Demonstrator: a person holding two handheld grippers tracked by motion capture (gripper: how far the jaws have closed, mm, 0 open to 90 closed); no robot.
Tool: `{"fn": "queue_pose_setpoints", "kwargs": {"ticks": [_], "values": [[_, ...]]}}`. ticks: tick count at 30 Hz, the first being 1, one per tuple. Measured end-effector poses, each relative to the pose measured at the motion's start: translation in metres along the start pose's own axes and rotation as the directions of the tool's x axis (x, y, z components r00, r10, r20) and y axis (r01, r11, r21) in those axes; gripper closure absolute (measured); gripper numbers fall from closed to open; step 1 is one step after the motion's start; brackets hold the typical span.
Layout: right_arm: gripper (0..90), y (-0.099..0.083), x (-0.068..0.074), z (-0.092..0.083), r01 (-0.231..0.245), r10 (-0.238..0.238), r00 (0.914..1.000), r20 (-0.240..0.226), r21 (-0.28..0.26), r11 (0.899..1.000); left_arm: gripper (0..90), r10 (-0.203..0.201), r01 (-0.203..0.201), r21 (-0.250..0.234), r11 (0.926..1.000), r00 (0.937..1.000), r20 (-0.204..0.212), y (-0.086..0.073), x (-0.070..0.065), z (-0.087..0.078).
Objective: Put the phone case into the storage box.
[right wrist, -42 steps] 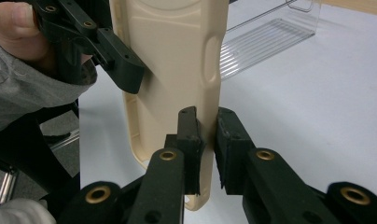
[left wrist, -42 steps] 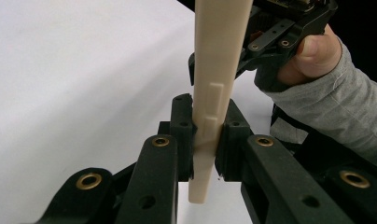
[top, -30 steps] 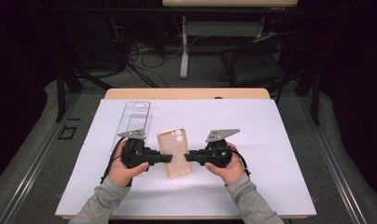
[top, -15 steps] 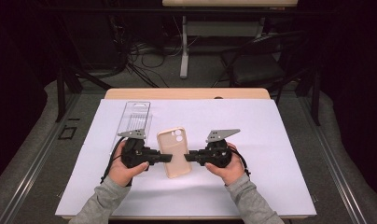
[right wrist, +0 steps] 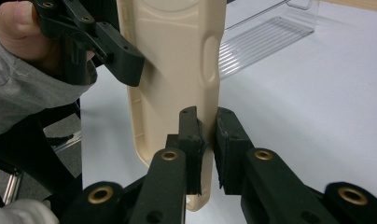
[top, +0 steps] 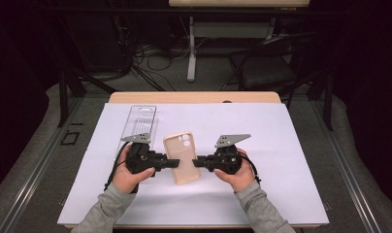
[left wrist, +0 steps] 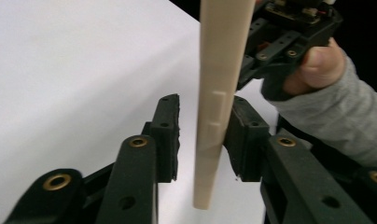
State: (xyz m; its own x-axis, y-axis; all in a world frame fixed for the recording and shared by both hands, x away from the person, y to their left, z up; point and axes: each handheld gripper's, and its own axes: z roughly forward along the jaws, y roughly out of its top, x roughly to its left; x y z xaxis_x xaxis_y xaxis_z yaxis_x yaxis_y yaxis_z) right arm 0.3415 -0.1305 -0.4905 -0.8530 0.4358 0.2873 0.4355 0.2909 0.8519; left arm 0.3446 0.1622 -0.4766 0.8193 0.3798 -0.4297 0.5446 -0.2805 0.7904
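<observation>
While the beige phone case [top: 182, 158] hangs just above the middle of the white-covered tabletop [top: 291, 145], each of its long edges sits at a hand-held gripper. The right hand-held gripper [top: 198, 163] clamps the case's side wall; in the right gripper view its jaws are pinched tight on the rim of the case [right wrist: 177, 93] near the lower end. The left hand-held gripper [top: 173, 163] has just been easing its jaws apart: in the left gripper view the case [left wrist: 219, 93] stands edge-on between the pads, with a clear gap on one side and the other pad just beside or barely touching it. So the left grip looks released, and the weight seems to rest with the right.

The step in hand reads as a handover or regrip, one side letting go while the other keeps hold. A clear plastic tray [top: 139, 122] lies behind the left hand, apart from the case. The next move probably calls for the left jaws to clear the edge without nudging the case, while the right holds steady against any twist.
</observation>
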Motion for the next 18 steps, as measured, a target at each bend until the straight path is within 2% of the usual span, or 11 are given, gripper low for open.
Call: {"fn": "queue_pose_setpoints", "kwargs": {"ticks": [2, 4, 7, 9, 12, 18], "values": [[82.6, 0.0001, -0.0009, -0.0012, -0.003, 0.003, 1.0, 0.007, -0.003, 1.0, 64.1, -0.005, 0.005, -0.013, 0.9999, 1.0, -0.008, -0.0001, 0.0009, -0.0004], [82.6, 0.0001, -0.0018, -0.0024, -0.007, 0.008, 0.9998, 0.019, -0.008, 1.0, 60.9, 0.013, -0.015, -0.032, 0.9994, 0.9988, -0.047, -0.0001, 0.0011, -0.0007], [82.6, 0.0, -0.0039, -0.0046, -0.016, 0.017, 0.9992, 0.037, -0.019, 1.0, 57.8, 0.022, -0.026, -0.062, 0.9978, 0.9976, -0.066, -0.0005, 0.0015, -0.0012], [82.6, 0.0, -0.0052, -0.0064, -0.02, 0.021, 0.9986, 0.048, -0.022, 1.0, 54.2, 0.041, -0.048, -0.08, 0.9957, 0.9954, -0.086, -0.0004, 0.0017, -0.0018], [82.6, -0.0001, -0.0071, -0.0085, -0.027, 0.029, 0.9966, 0.077, -0.027, 0.999, 49.7, 0.021, -0.03, -0.106, 0.9939, 0.996, -0.087, -0.0002, 0.0022, -0.0028], [82.6, -0.0014, -0.0101, -0.0103, -0.043, 0.046, 0.9928, 0.11, -0.034, 0.998, 47.9, 0.025, -0.039, -0.114, 0.9927, 0.9915, -0.128, -0.0001, 0.0042, -0.0058]]}}
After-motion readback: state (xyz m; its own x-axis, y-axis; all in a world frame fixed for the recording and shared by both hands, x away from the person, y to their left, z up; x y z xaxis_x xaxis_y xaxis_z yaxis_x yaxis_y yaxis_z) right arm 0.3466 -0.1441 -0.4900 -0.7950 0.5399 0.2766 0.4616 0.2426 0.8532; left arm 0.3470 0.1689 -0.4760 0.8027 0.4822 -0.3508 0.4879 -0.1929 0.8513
